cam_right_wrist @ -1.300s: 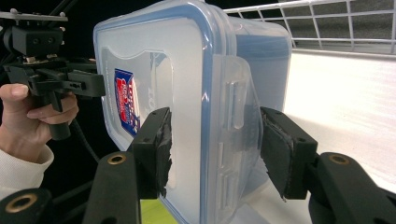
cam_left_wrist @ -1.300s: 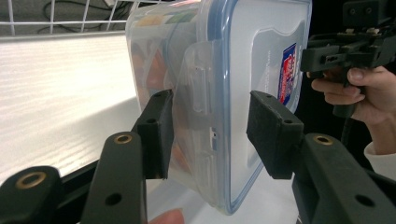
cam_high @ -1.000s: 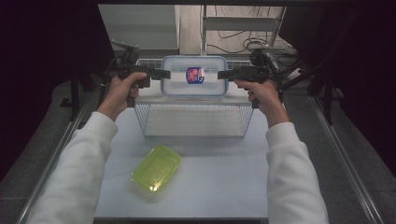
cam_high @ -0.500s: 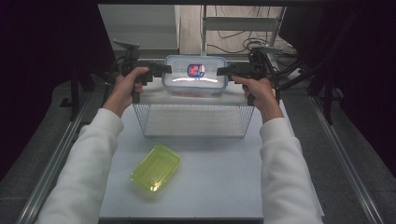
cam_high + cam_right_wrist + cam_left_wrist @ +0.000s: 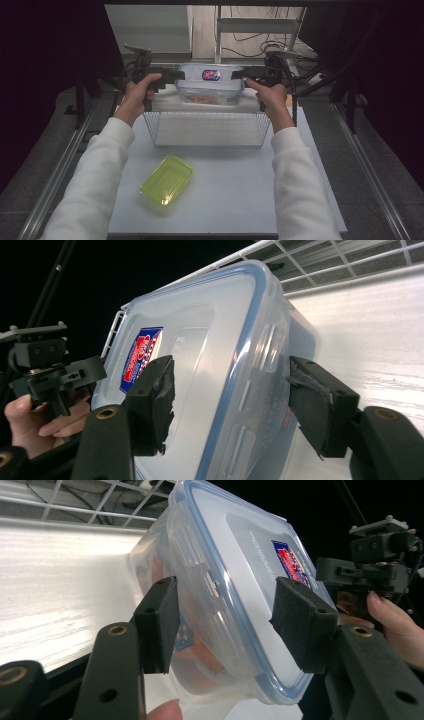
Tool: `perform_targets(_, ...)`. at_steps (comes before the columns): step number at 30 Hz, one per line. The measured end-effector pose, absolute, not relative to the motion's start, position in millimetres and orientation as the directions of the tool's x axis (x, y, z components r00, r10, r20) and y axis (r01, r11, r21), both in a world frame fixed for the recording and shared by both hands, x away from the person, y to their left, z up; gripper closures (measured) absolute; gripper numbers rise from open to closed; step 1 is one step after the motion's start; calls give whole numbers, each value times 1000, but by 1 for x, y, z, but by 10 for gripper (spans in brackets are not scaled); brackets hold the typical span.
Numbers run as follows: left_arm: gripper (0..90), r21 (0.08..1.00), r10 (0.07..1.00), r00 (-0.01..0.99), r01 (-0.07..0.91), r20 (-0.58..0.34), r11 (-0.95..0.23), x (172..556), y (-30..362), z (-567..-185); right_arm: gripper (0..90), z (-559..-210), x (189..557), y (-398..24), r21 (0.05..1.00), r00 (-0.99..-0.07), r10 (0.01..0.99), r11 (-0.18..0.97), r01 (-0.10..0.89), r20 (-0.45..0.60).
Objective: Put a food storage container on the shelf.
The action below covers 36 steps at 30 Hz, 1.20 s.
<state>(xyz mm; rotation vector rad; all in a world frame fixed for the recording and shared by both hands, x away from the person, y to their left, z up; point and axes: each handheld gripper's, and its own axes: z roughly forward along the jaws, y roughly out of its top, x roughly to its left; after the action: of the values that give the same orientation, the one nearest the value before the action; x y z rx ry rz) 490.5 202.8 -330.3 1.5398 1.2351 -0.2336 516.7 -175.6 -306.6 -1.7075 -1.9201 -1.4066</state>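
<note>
At upper centre of the high view, you hold the clear lidded container [image 5: 210,84] above the wire basket [image 5: 207,129]. Your left gripper [image 5: 176,76] and right gripper [image 5: 242,79] each have fingers clamped on an end. The green lid [image 5: 167,180] lies on the table [image 5: 240,200], lower left.

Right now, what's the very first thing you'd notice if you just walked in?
The clear plastic box with a blue-rimmed lid, held up in the air over the far edge of the wire basket. The left claw pinches one end and the right claw the other, each with one jaw on the lid and one on the body. Next you'd spot the bright yellow-green container, lying by itself on the white table nearer the person.
</note>
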Motion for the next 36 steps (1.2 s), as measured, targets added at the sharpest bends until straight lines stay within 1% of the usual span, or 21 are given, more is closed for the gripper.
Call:
perform_targets(5,362,678,595,488,722,-639,137,478,203,-323,331,-291,504,-182,625,-384,688,-128,770,615)
perform_targets(8,324,731,622,525,673,-581,116,465,206,-316,342,-279,490,-187,709,-471,709,-57,703,525)
perform_targets(10,304,759,634,550,644,-543,91,454,208,-312,387,-273,477,-189,753,-521,720,-3,658,458)
perform_targets(12,281,789,644,587,612,-490,43,439,210,-307,482,-270,463,-192,790,-564,718,32,613,408)
perform_targets(14,270,801,629,609,598,-484,38,424,211,-305,585,-271,446,-194,811,-599,714,75,580,362)
perform_targets(15,260,803,612,622,595,-489,38,417,212,-305,631,-272,442,-194,814,-609,713,94,574,348)
perform_targets(18,255,812,613,640,584,-464,6,395,216,-311,764,-280,425,-190,803,-651,704,199,562,282)
perform_targets(20,254,811,622,641,584,-450,-16,384,217,-316,833,-286,418,-185,789,-677,699,272,551,232)
perform_targets(22,255,813,630,647,581,-430,-41,374,217,-321,880,-290,414,-180,774,-696,688,320,546,207)
perform_targets(26,256,811,635,650,582,-418,-62,359,218,-331,892,-299,413,-161,750,-724,669,391,534,167)
perform_targets(30,258,801,632,650,594,-423,-74,354,217,-340,892,-309,421,-140,719,-732,667,440,538,140)
perform_targets(36,257,791,639,646,604,-417,-95,351,218,-347,892,-316,434,-130,715,-712,689,427,554,140)
